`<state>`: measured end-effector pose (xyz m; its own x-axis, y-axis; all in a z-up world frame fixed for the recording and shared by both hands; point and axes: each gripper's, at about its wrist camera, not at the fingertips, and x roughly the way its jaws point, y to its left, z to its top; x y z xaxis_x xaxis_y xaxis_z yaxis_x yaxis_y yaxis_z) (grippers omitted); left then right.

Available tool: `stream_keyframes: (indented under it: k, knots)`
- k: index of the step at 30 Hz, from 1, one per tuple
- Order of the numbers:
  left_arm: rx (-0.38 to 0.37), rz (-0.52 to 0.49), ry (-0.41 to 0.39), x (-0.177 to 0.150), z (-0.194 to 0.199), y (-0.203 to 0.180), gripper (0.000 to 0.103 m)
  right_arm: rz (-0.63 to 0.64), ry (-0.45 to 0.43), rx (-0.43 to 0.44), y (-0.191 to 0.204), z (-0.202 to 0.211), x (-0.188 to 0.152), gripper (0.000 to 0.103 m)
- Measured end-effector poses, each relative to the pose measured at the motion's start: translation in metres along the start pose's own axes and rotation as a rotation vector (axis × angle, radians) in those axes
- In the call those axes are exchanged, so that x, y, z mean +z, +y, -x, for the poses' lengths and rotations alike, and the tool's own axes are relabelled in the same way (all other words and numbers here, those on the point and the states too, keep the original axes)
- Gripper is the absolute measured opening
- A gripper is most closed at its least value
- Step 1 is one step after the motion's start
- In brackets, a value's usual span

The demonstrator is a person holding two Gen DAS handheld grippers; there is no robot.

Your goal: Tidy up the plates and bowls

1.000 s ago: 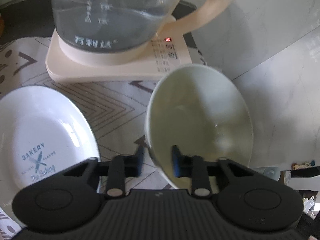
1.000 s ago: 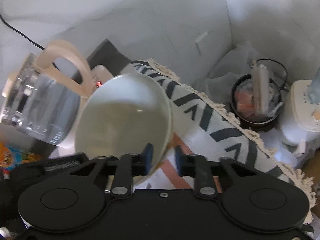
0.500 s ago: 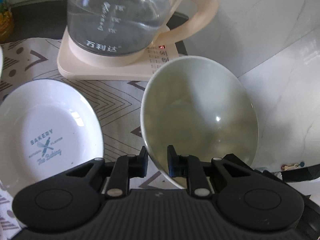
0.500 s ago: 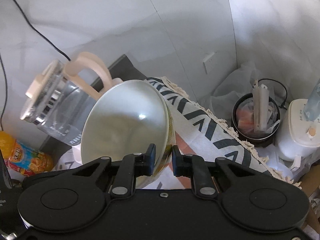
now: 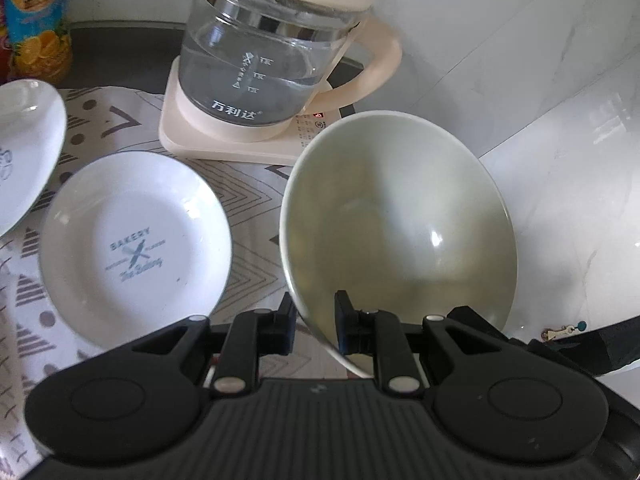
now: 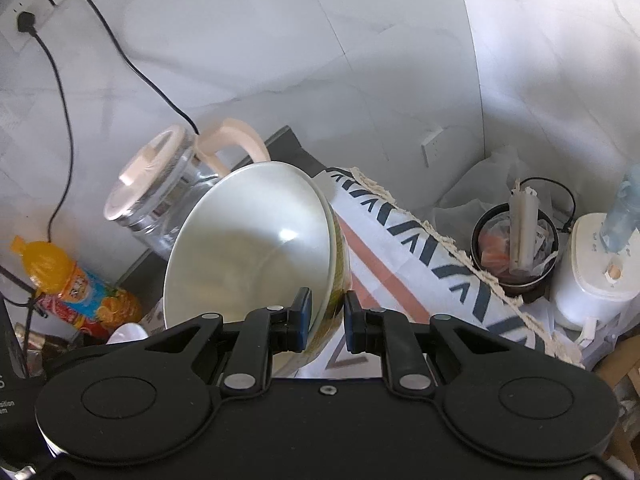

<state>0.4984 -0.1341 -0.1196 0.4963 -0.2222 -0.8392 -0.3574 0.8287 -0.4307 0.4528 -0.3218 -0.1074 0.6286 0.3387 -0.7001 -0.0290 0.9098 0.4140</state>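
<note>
My left gripper is shut on the near rim of a pale green bowl, held tilted above the patterned cloth. My right gripper is shut on the rim of the same bowl, which stands almost on edge in its view. A white plate printed BAKERY lies flat on the cloth to the left of the bowl. Part of another white plate shows at the far left.
A glass kettle on a cream base stands behind the bowl, close to it. An orange drink bottle stands at the back left. The tablecloth's fringed edge falls off to the right, with a bin and white appliance below.
Both grippers have risen and pulled back with the bowl, so the kettle lid and drink bottle now show. The jaws have closed tighter on the rim.
</note>
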Motion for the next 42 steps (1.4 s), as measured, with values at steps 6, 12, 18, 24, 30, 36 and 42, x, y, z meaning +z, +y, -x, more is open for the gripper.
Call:
stream_keyframes:
  k: [6, 12, 18, 24, 30, 36, 42]
  knots:
    - [-0.008, -0.002, -0.029, -0.019, 0.033, 0.001, 0.018, 0.021, -0.016, 0.018, 0.003, 0.025, -0.011, 0.017]
    - [-0.010, 0.013, -0.056, -0.034, 0.057, 0.005, 0.018, 0.042, -0.024, 0.030, 0.007, 0.043, -0.019, 0.017]
    - [-0.007, 0.035, -0.070, -0.048, 0.076, 0.015, 0.018, 0.075, -0.024, 0.045, 0.013, 0.060, -0.034, 0.017]
    - [0.023, 0.028, -0.098, -0.065, 0.096, 0.027, 0.018, 0.094, -0.003, 0.077, 0.020, 0.068, -0.052, 0.017]
    - [0.054, 0.051, -0.092, -0.078, 0.102, 0.043, 0.018, 0.107, 0.029, 0.087, 0.025, 0.068, -0.068, 0.017]
    - [0.060, 0.068, -0.077, -0.087, 0.106, 0.054, 0.019, 0.123, 0.044, 0.094, 0.028, 0.071, -0.078, 0.017]
    - [0.061, 0.079, -0.066, -0.095, 0.107, 0.064, 0.019, 0.140, 0.056, 0.093, 0.032, 0.071, -0.088, 0.017]
